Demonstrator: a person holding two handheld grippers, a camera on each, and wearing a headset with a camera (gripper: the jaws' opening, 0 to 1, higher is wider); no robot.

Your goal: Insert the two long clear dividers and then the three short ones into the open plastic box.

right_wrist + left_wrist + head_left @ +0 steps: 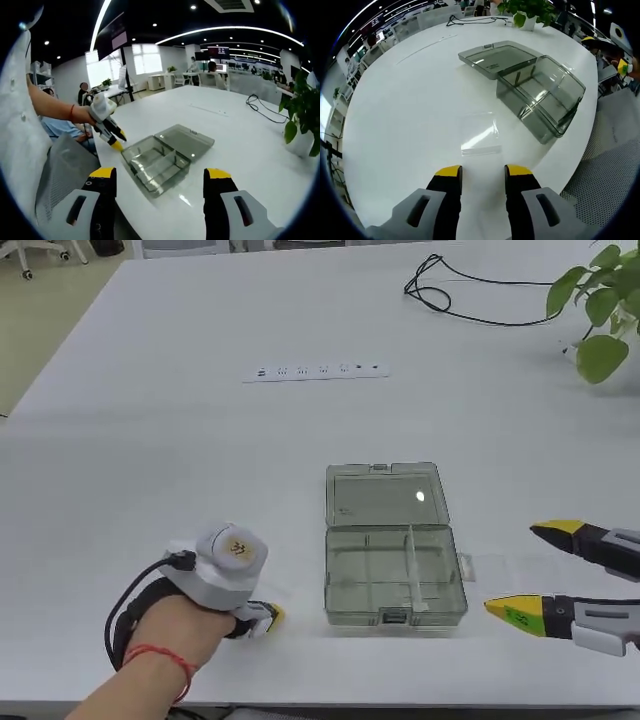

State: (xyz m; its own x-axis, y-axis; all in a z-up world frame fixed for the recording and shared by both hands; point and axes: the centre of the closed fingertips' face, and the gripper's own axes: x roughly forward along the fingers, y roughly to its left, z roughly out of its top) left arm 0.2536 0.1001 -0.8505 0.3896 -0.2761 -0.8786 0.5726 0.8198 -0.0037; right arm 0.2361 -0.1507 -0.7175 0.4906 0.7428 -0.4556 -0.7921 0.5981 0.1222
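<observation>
The clear plastic box [352, 580] lies open mid-table with its lid [383, 495] folded back flat. Inside it a clear divider [411, 570] stands lengthwise and another crosses it. My left gripper [268, 614] rests low on the table left of the box, open, with nothing between its jaws [483, 172]. A flat clear divider [480, 134] lies on the table just ahead of its tips. The box [545, 100] sits beyond that to the right. My right gripper [510, 568] hovers right of the box, open wide and empty [160, 173]. Faint clear pieces [482, 568] lie between it and the box [155, 162].
A white power strip [315, 371] lies at the back of the white table [150, 460]. A black cable [450, 290] and a potted plant [600, 310] are at the far right. The table's front edge runs just behind both grippers. People sit in the background.
</observation>
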